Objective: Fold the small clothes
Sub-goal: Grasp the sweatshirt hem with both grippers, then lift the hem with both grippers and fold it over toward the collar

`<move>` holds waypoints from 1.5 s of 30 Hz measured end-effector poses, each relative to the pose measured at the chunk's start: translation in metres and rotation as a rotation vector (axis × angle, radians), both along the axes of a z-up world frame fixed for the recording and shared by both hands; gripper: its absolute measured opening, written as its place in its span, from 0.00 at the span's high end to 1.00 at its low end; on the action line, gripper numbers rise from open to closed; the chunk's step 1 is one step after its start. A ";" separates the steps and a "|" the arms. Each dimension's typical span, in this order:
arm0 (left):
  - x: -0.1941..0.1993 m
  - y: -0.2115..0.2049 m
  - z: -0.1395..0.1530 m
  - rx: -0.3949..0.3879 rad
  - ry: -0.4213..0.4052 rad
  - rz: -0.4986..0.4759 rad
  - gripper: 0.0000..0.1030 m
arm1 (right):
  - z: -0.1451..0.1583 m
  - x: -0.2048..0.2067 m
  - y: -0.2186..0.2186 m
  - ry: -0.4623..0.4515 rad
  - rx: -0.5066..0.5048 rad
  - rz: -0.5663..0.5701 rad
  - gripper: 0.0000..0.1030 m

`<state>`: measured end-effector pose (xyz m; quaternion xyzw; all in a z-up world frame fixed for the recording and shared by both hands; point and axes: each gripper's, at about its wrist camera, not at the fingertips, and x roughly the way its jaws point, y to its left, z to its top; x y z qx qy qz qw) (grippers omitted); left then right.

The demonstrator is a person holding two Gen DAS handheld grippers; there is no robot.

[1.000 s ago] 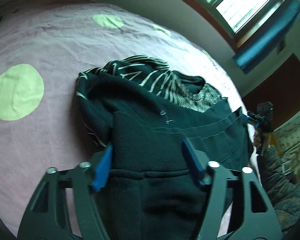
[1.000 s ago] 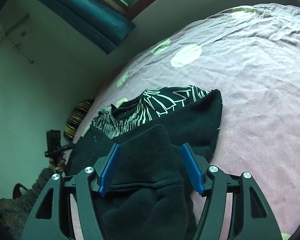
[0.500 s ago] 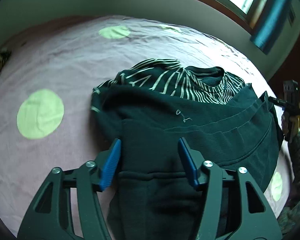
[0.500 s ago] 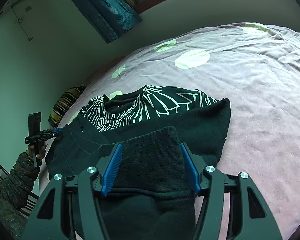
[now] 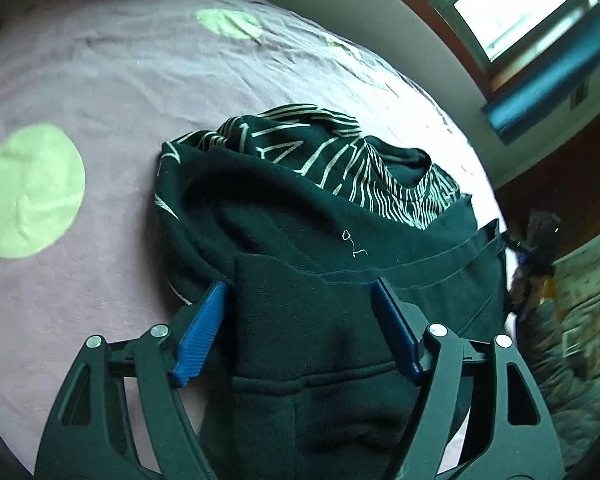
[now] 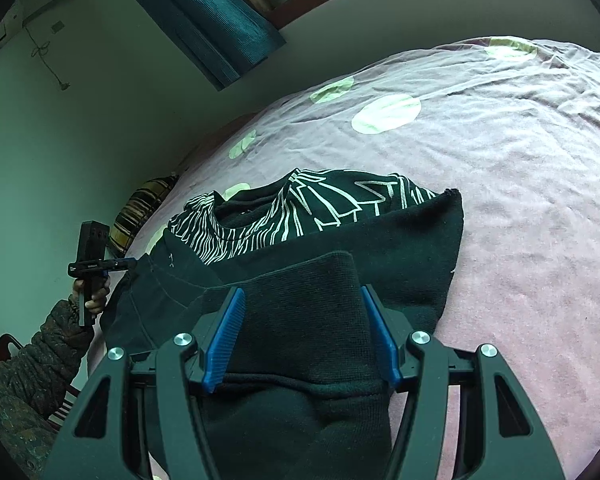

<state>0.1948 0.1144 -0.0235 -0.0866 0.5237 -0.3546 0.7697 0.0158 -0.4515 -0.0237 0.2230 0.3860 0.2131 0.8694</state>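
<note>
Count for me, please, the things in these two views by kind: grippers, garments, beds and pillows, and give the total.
Grippers: 2, the left gripper and the right gripper
Garments: 1, the black sweatshirt
Beds: 1, the bed
Pillows: 1, the striped pillow
Total: 5

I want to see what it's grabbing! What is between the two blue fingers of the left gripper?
In the left wrist view, the ribbed cuff of the black sweater lies between the blue fingers of the left gripper.
</note>
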 end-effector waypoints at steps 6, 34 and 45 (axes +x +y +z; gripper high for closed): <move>-0.017 -0.013 0.010 0.129 -0.152 -0.005 0.74 | 0.000 -0.001 0.001 -0.013 -0.024 -0.010 0.61; 0.069 -0.054 0.083 0.202 -0.476 0.274 0.95 | 0.053 0.071 -0.037 -0.116 -0.035 -0.286 0.93; 0.111 -0.050 0.009 0.312 -0.292 0.307 0.85 | -0.037 0.103 -0.074 0.203 0.174 -0.364 0.54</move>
